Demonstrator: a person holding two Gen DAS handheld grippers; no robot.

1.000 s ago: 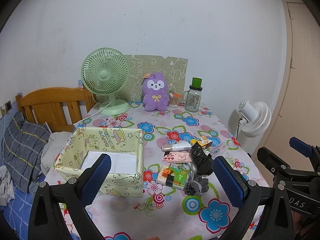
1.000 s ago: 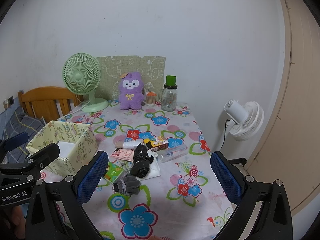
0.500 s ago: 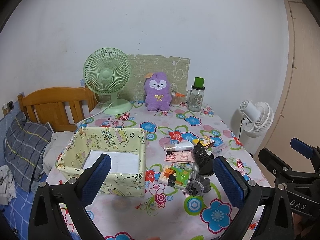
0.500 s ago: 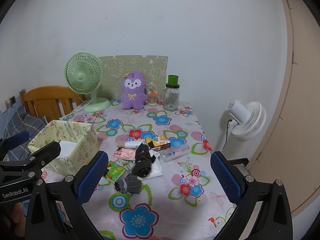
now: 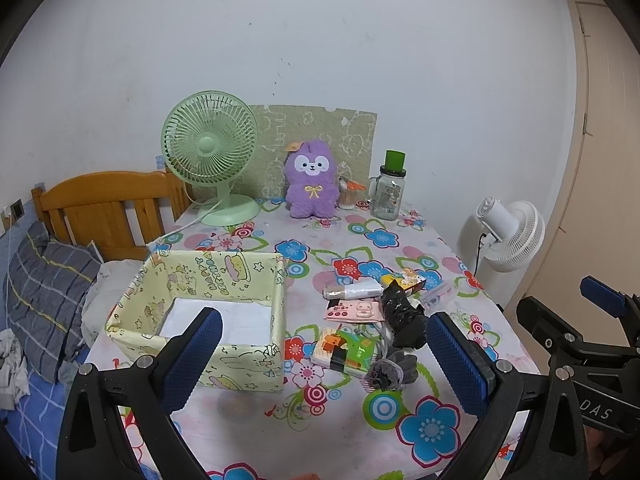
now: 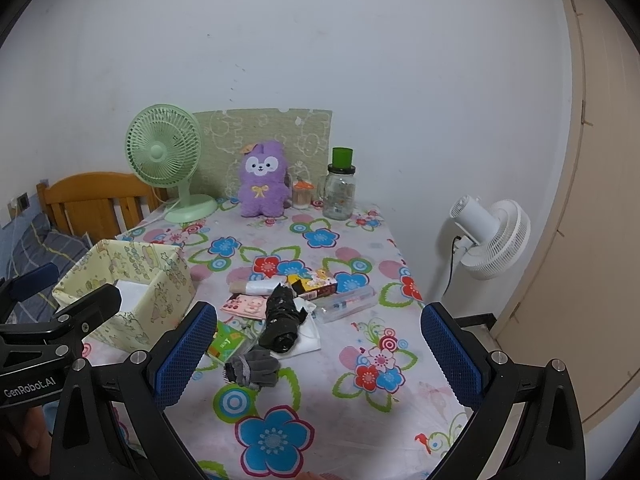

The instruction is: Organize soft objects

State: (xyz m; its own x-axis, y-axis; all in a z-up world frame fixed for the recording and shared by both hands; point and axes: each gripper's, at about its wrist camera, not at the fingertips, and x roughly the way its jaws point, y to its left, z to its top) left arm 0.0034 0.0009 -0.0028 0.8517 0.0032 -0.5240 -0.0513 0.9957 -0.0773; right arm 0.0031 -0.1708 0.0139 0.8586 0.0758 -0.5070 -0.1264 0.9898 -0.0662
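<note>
Left wrist view is showing the left gripper [image 5: 324, 350] hanging above the near edge of the flowered table [image 5: 344, 432], tongs spread wide and gripping nothing. At left, a yellow patterned fabric box [image 5: 208, 300] is sitting open with a white sheet on its floor. Right of it, a clutter pile is lying mid-table: a grey glove [image 5: 390, 370] nearest, a black crumpled bundle [image 5: 402, 316] just beyond, and flat packets beside them. A purple plush toy [image 5: 310, 184] is standing upright at the far edge, between a green fan [image 5: 210, 148] and a glass jar [image 5: 386, 192]. Right wrist view is showing the right gripper [image 6: 316, 354] likewise spread and empty, hovering near the glove.
</note>
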